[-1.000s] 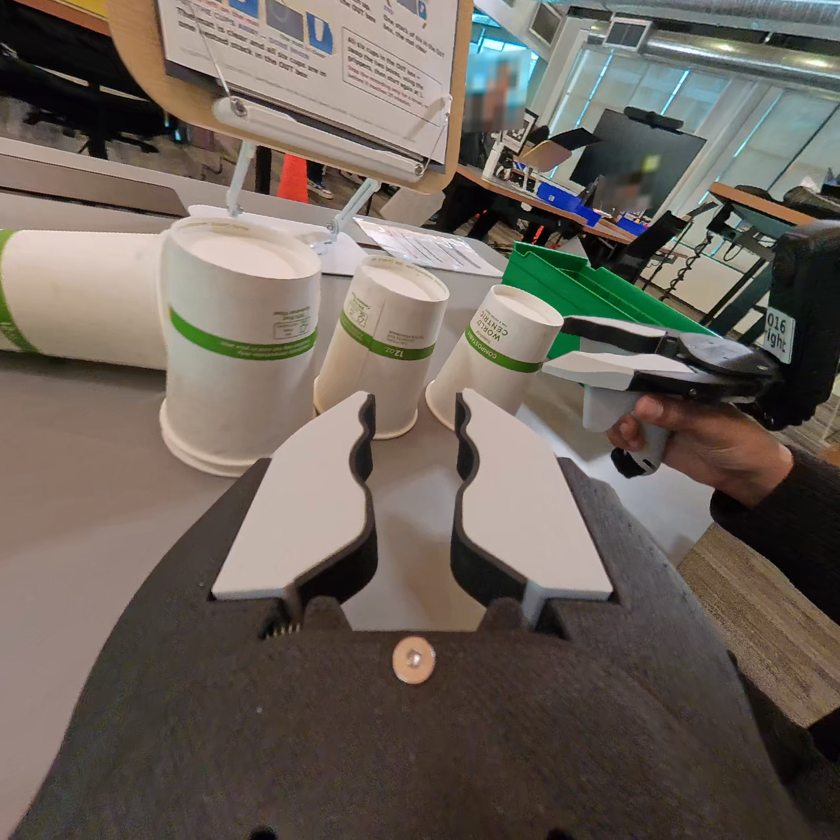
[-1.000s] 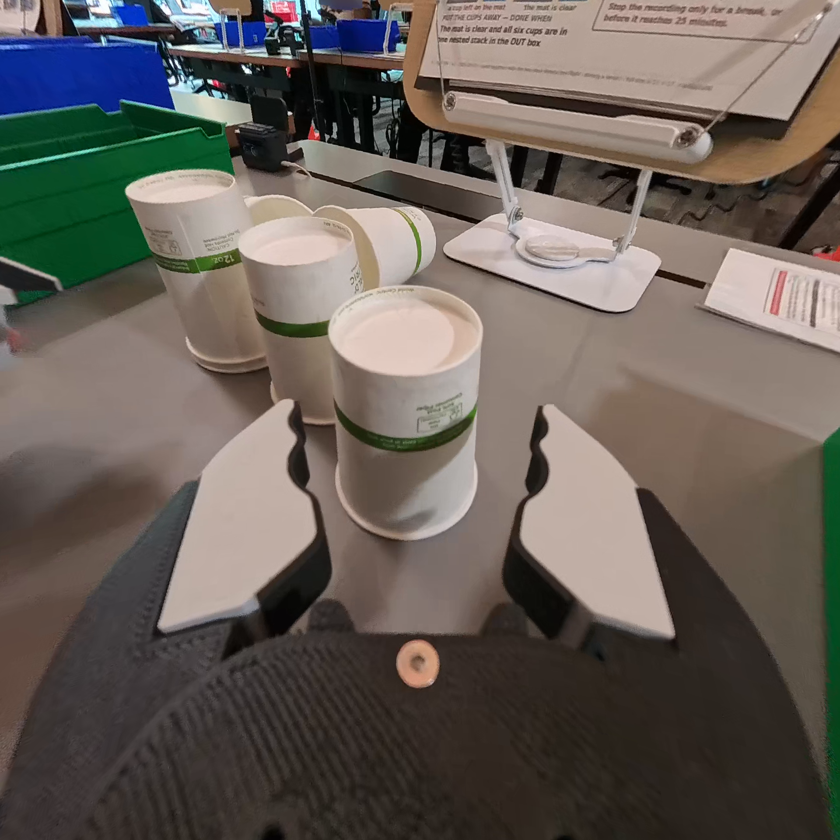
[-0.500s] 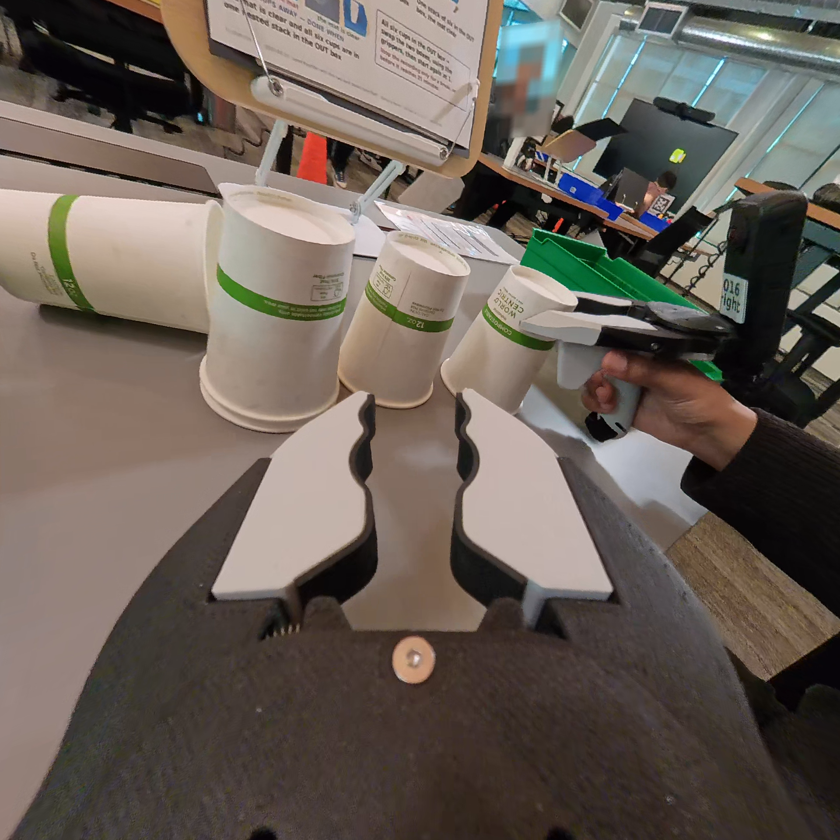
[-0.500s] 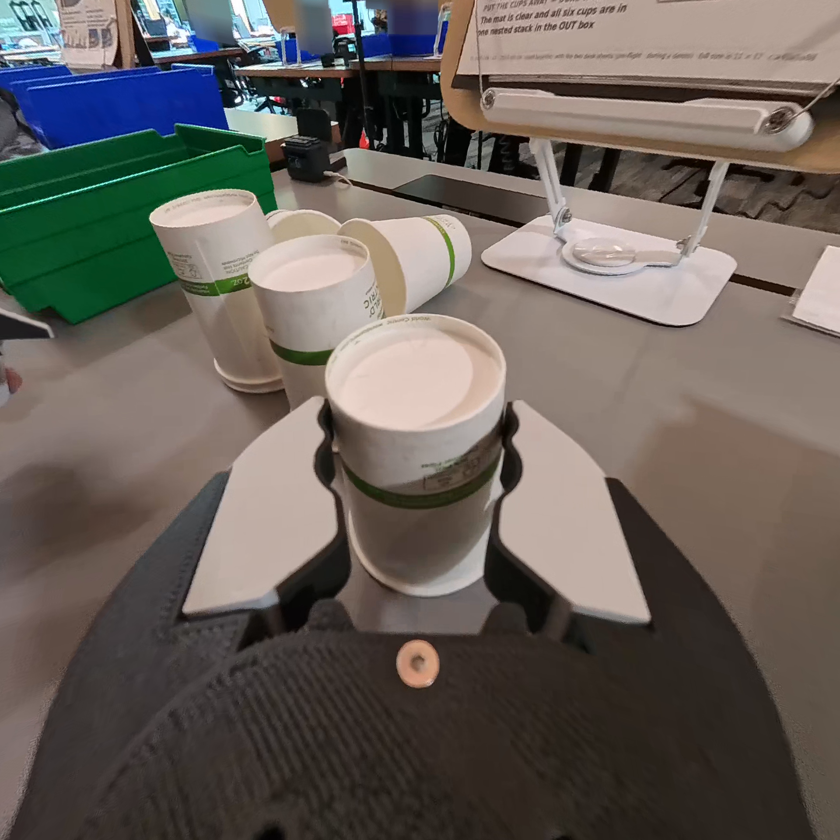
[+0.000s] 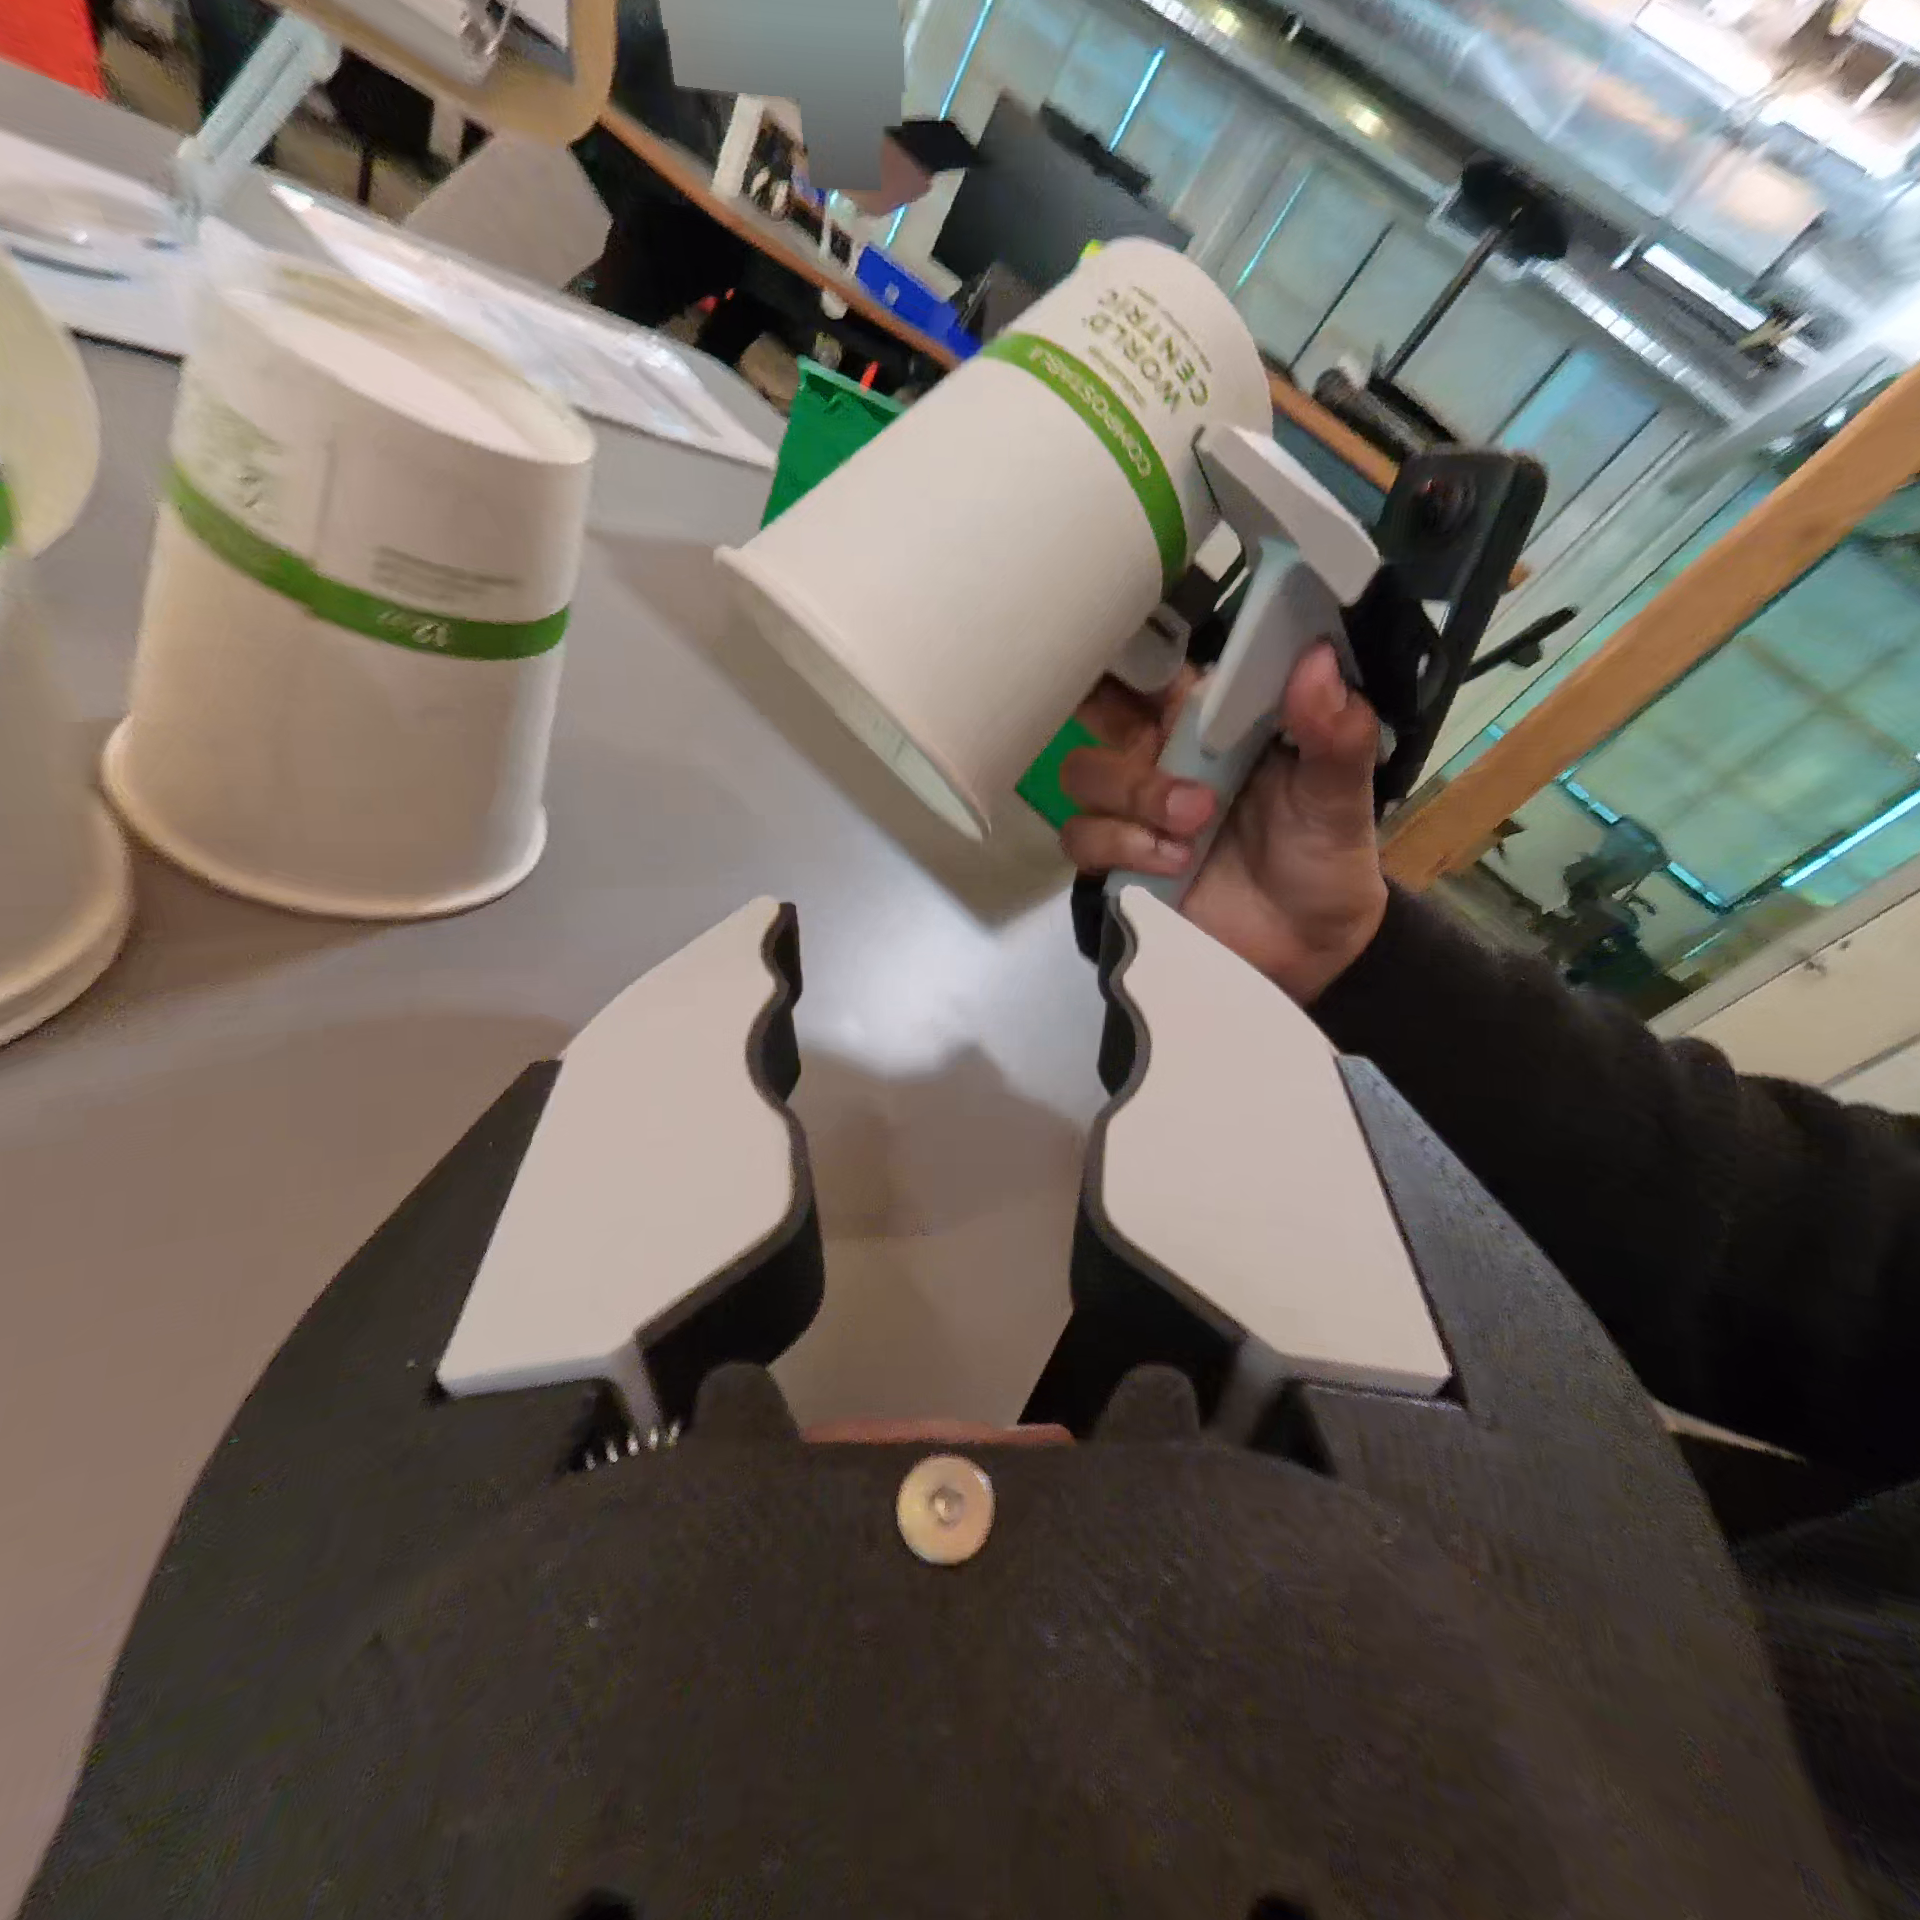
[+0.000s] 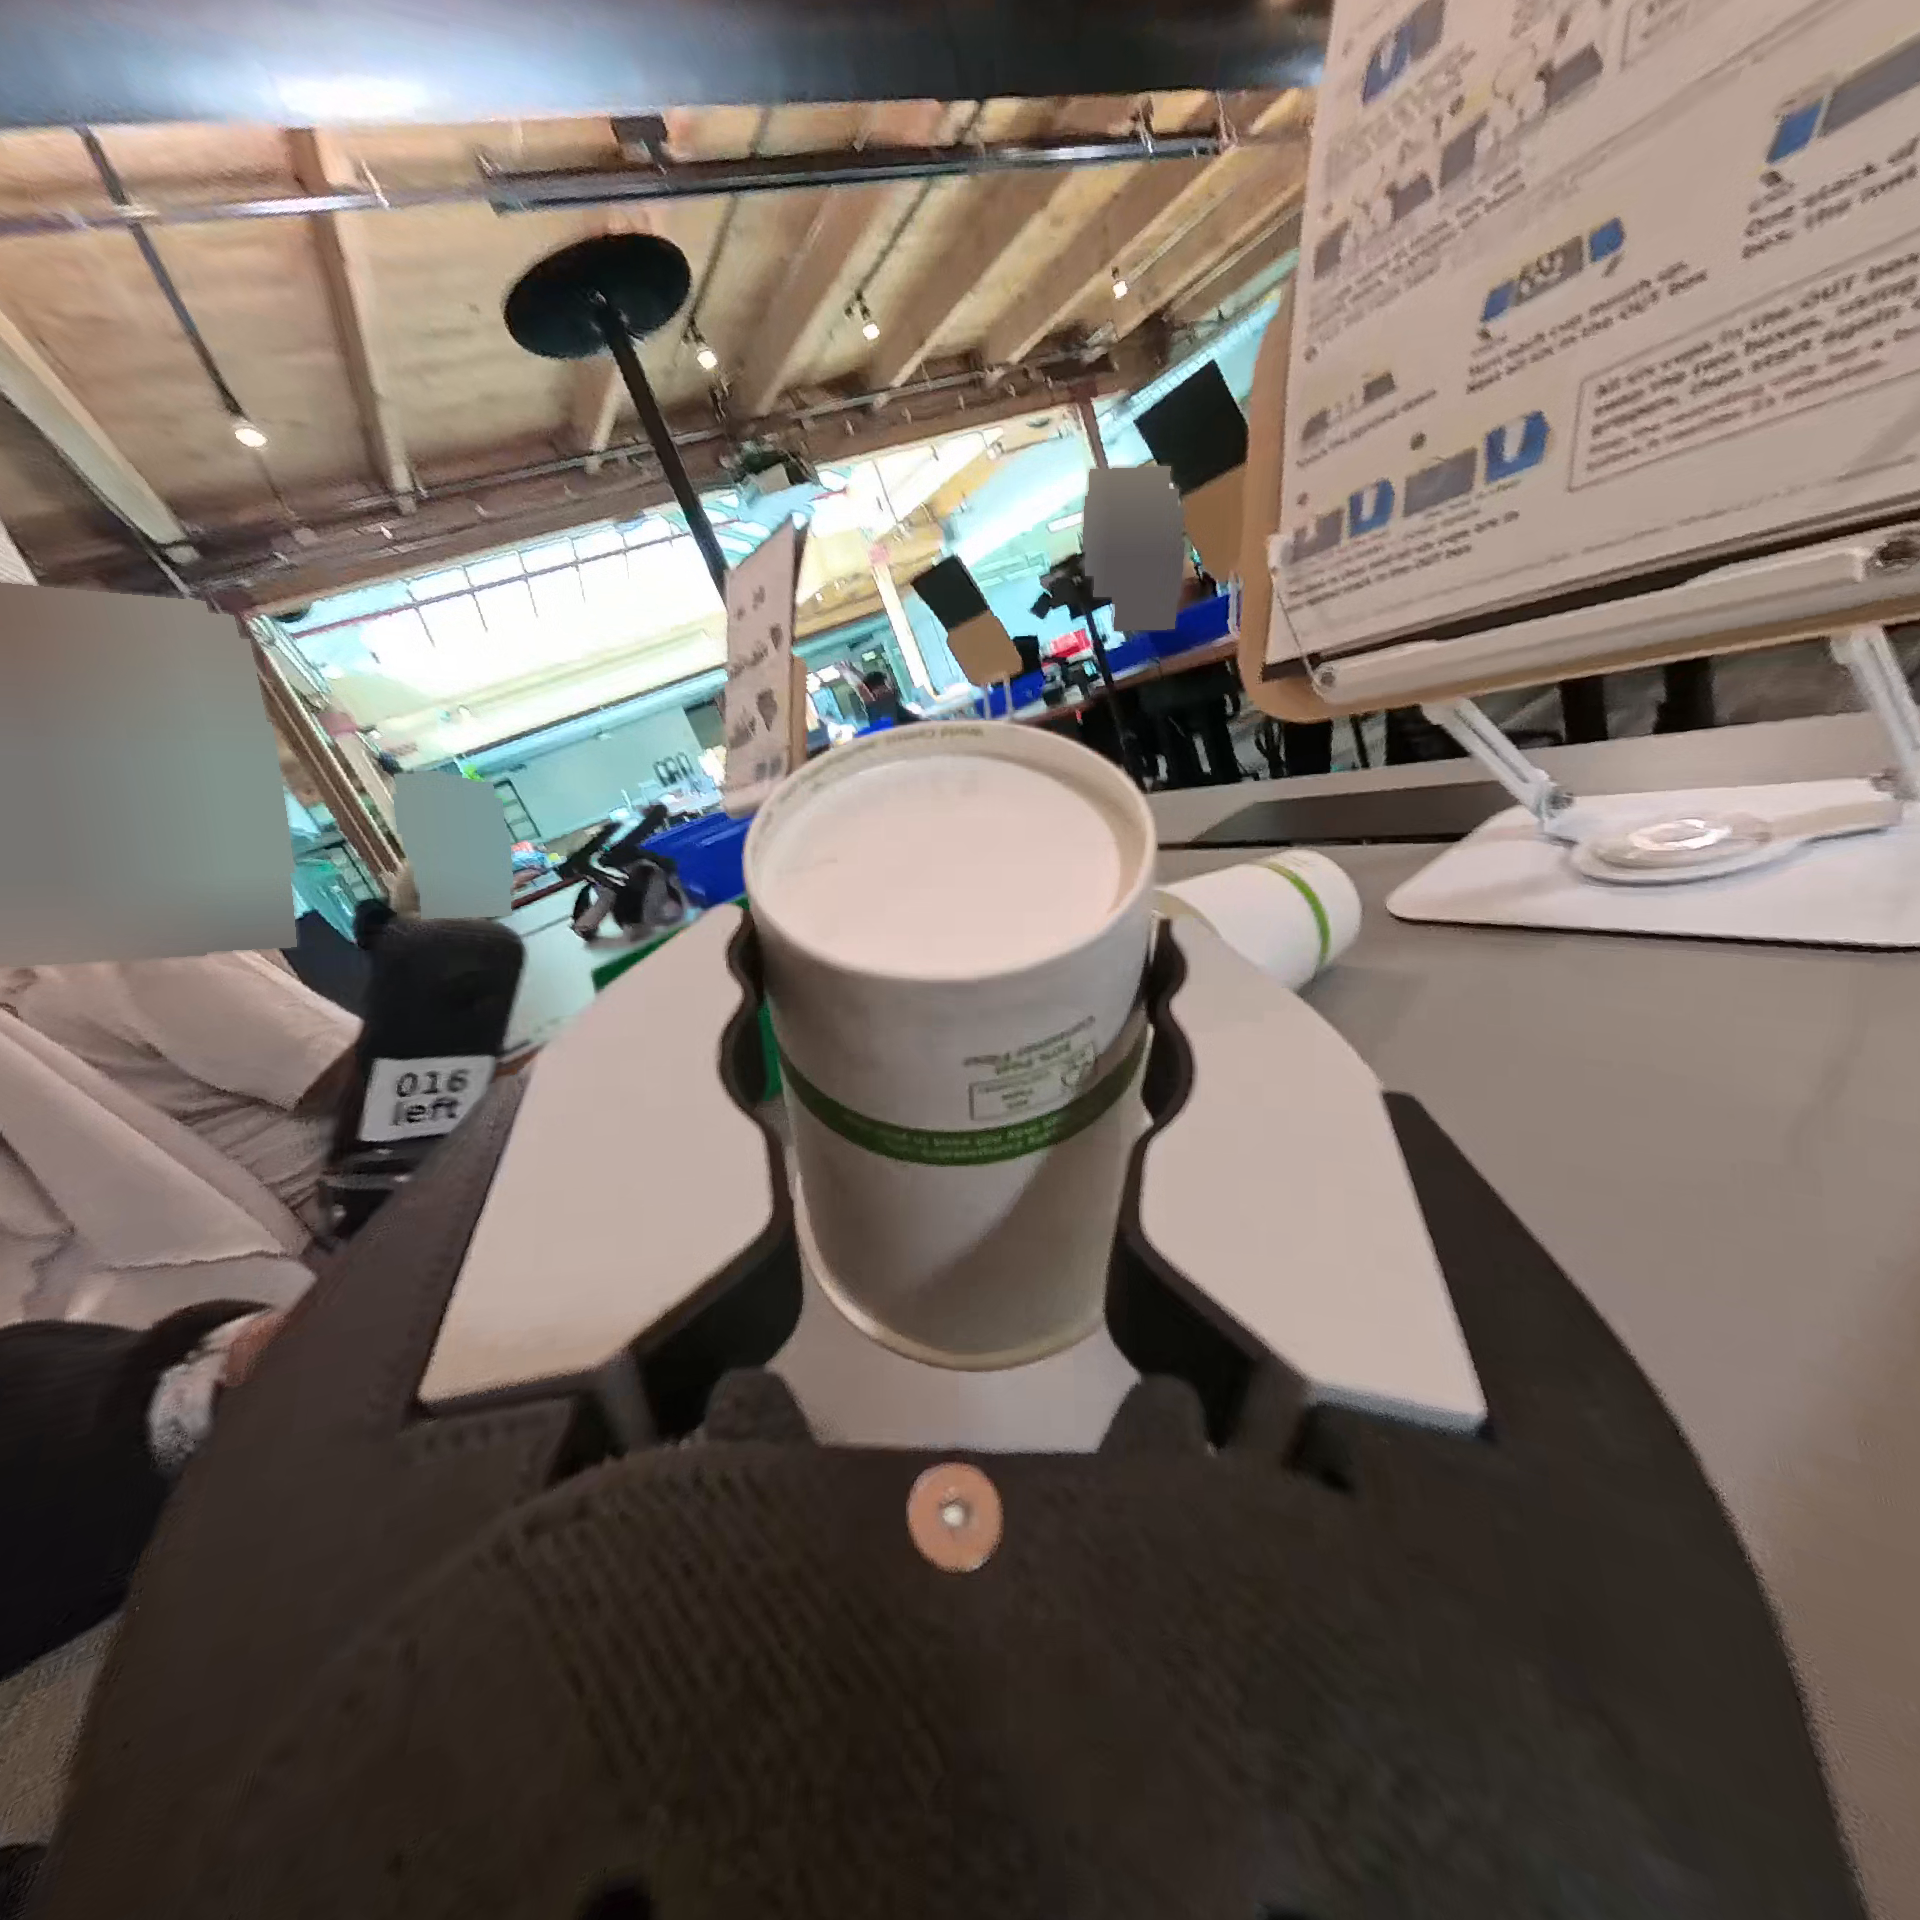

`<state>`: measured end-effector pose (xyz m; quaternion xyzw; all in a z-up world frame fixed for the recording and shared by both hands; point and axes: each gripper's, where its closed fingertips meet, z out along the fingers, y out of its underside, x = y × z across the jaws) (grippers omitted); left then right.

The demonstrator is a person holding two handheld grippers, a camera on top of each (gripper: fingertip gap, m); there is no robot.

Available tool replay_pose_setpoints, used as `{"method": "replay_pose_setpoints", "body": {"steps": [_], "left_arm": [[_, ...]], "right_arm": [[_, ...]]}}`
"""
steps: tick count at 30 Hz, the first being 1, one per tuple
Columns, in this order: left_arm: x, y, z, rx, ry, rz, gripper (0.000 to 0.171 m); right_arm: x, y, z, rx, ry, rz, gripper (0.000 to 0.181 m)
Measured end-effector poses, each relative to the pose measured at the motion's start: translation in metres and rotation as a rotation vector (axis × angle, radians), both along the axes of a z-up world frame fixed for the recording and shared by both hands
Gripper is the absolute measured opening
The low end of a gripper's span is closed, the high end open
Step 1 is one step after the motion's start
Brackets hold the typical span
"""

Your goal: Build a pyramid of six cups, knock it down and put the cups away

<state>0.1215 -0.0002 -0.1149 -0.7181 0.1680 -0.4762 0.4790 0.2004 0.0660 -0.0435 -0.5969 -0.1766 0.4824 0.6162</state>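
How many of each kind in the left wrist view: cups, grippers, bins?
Paper cups: 3 (held cup, upside-down cup, cup at left edge)
Grippers: 2 (left gripper, right gripper)
Green bin: 1
Total: 6

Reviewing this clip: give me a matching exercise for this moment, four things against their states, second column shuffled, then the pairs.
Things
1. left gripper
2. right gripper
3. held paper cup
4. paper cup on the table

States
A. standing upside down on the grey surface
B. shut on a cup
C. off the table, tilted, clamped between two fingers
D. open, holding nothing

Pairs: 1-D, 2-B, 3-C, 4-A
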Motion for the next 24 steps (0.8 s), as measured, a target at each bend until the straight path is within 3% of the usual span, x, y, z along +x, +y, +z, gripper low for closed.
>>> {"method": "replay_pose_setpoints", "body": {"steps": [4,9,12,14,16,20,24], "left_arm": [[0.02,0.0,0.008,0.038,-0.038,-0.048,0.057],[0.042,-0.006,0.021,0.031,-0.149,-0.184,0.049],[0.048,-0.007,0.029,0.052,-0.191,-0.231,0.032],[0.043,-0.002,0.038,0.121,-0.203,-0.196,0.015],[0.036,0.0,0.049,0.18,-0.222,-0.165,0.005],[0.013,0.017,0.052,0.262,-0.153,-0.016,0.004],[0.005,0.024,0.046,0.283,-0.063,0.037,0.004]], "right_arm": [[0.005,-0.021,0.013,0.028,0.088,0.005,0.072],[0.011,-0.028,0.006,-0.039,0.144,0.014,0.072],[0.016,-0.029,0.002,-0.043,0.127,0.001,0.072],[0.019,-0.027,-0.001,-0.077,0.124,0.011,0.072],[0.023,-0.021,-0.01,-0.1,0.072,-0.001,0.078],[0.037,-0.002,-0.025,-0.101,-0.09,-0.095,0.096],[0.052,0.007,-0.03,0.05,-0.336,-0.24,0.101]]}}
